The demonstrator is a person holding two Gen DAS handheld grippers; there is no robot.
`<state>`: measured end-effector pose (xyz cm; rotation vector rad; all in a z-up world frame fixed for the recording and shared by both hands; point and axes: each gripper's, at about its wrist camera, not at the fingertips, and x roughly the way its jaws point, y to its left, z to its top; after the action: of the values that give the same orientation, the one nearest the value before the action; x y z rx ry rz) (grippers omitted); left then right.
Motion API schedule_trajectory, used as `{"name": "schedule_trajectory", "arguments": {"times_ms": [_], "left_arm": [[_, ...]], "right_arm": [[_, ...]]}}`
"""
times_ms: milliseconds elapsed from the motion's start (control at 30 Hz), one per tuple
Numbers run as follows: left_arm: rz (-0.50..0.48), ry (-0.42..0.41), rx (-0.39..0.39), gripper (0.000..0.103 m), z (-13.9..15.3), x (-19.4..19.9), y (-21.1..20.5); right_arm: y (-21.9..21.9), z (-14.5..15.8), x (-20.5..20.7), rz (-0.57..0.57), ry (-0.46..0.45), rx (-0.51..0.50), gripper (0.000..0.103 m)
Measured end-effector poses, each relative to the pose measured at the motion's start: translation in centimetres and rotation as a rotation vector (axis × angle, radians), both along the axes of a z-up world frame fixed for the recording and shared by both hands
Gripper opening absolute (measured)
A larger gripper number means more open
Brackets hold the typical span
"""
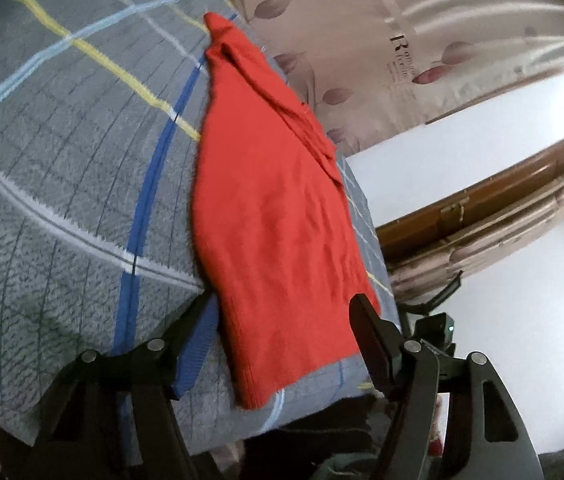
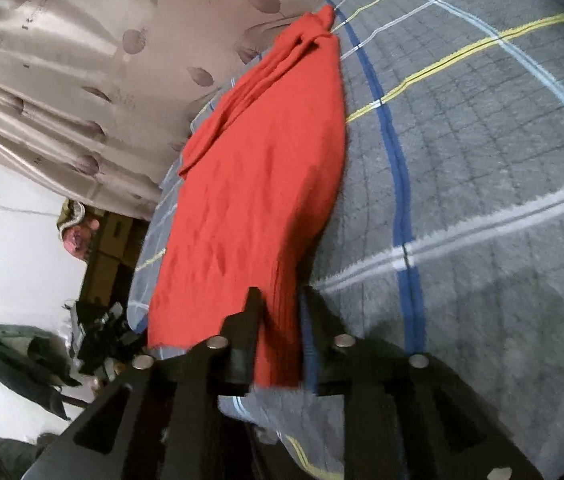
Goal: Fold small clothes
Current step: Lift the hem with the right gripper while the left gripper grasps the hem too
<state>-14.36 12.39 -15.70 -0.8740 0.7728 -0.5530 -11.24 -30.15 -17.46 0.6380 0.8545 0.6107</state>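
The right gripper (image 2: 280, 312) is clamped on the near hem corner of the red garment (image 2: 258, 184): a band of ribbed red knit runs between its two dark fingers, which sit close on either side of it. The left gripper (image 1: 282, 308) stands released, its jaws spread wide with the garment's other hem end lying between them, the pads not yet pressing the cloth.

The garment lies stretched lengthwise along the edge of a bed, on a grey blanket (image 1: 62, 160) checked with blue, yellow and white lines. Its far end narrows to a bunched tip near the patterned curtain (image 1: 362, 20).

To do this step well, I judge the left gripper should close on the hem edge alone, catching both layers of knit and none of the blanket pile. Both grips should sit level on the hem, so that the fold carries over evenly and the cloth does not twist.

The far end is crumpled, so sleeves and collar cannot be told apart. How many layers the right gripper pinches is hidden by its fingers. The hem blurs in the right wrist view, and the bed's edge drops out of sight below both grippers.
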Motion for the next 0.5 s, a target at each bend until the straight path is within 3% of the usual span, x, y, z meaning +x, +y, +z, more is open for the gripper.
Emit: {"name": "schedule_trajectory", "arguments": {"times_ms": [33,233,333,400,467,500], "left_arm": [[-0.025,0.019,-0.015,0.070,-0.1,0.2,0.0],[-0.067,0.060,-0.091,0.102,0.5,2.1,-1.1],[-0.029,0.073,-0.073,0.103,1.0,2.3,-1.9],[-0.042,0.027,-0.054,0.102,1.4,1.9,-2.3],[-0.062,-0.012,0.003,0.100,1.6,1.5,-3.0],[-0.066,-0.017,0.046,0.098,1.7,1.3,-3.4]], "right_arm": [[0.0,0.1,-0.3,0.017,0.000,0.011,0.041],[2.2,1.4,1.8,0.095,-0.001,0.011,0.074],[2.4,1.6,3.3,0.068,-0.017,0.039,0.074],[2.3,1.6,3.6,0.061,-0.030,0.054,0.073],[2.1,1.3,3.4,0.050,-0.034,0.037,0.064],[1.9,1.0,3.2,0.042,-0.029,0.018,0.052]]}}
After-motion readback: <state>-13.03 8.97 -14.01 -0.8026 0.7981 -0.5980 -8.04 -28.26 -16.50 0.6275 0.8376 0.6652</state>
